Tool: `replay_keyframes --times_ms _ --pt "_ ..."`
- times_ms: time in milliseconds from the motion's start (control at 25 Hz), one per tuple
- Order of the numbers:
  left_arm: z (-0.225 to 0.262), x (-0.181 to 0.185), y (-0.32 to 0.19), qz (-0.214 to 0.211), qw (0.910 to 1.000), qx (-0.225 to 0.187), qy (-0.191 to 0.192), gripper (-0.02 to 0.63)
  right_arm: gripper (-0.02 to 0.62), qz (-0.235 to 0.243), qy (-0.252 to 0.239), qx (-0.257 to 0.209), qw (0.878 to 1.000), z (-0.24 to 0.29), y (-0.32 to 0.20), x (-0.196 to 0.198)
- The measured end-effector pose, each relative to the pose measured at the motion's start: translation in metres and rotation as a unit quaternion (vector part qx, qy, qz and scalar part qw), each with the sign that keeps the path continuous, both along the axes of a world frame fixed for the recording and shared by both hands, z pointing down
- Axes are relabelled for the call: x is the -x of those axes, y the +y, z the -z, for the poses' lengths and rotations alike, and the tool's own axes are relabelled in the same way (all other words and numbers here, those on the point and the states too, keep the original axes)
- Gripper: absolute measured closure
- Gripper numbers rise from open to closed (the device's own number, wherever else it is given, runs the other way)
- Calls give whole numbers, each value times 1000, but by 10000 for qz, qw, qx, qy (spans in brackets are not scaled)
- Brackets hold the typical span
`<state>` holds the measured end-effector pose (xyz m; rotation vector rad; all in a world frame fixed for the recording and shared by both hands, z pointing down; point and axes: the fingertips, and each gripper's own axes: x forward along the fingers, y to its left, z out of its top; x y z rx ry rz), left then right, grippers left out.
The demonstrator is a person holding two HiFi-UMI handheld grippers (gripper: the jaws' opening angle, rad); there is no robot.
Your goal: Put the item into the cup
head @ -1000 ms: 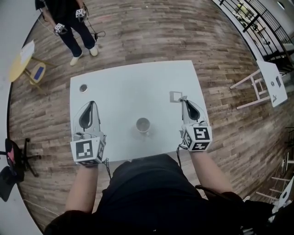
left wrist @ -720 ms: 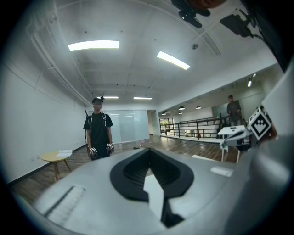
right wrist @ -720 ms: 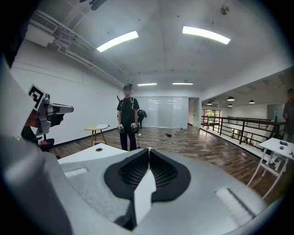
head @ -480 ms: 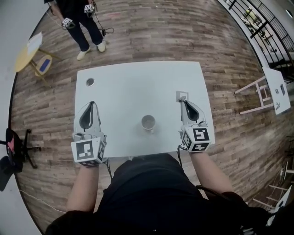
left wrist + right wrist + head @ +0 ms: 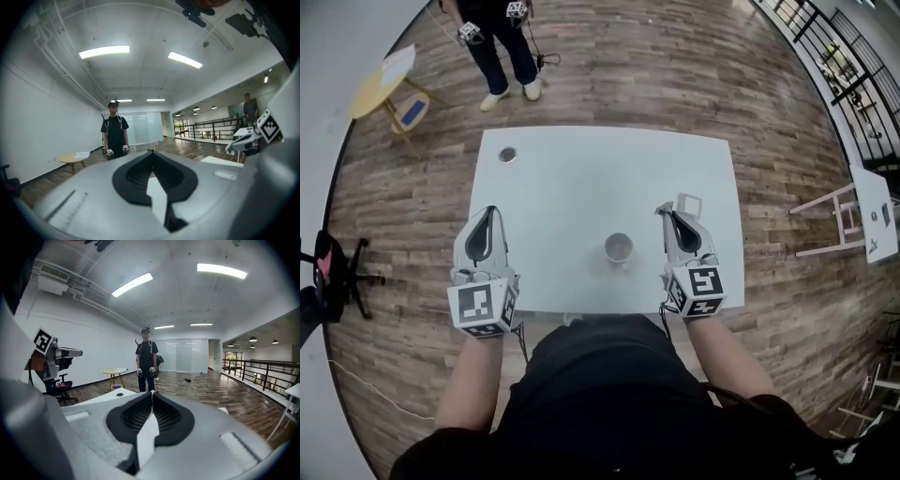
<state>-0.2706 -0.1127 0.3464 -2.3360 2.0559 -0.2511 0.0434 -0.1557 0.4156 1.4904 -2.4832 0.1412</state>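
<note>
White desk (image 5: 581,178), cup (image 5: 618,247) at centre frame; flat square item (image 5: 689,203) lies right of centre, just beyond the right gripper (image 5: 665,213). Left gripper (image 5: 490,211) sits at frame left. Both have fingers together, empty. Pickup not begun; next, the right fingers likely need to open around the item.

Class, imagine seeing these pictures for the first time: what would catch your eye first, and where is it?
The left hand-held gripper and right hand-held gripper, both shut and empty, reach over the near edge of a white table. Between them stands a cup, with a small white square item just beyond the right one's tip. Past the table's far side a person stands on the wood floor.
</note>
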Motion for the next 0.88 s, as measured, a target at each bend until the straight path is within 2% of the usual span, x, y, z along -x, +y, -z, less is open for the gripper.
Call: replay_keyframes --times_ms 480,880 --pt "0 28 24 414 9991 -38 -1 598 581 677 -134 80 9976 -3 12 47" --pt "-3 23 16 280 9996 -2 42 598 581 728 -145 172 9971 -6 18 53"
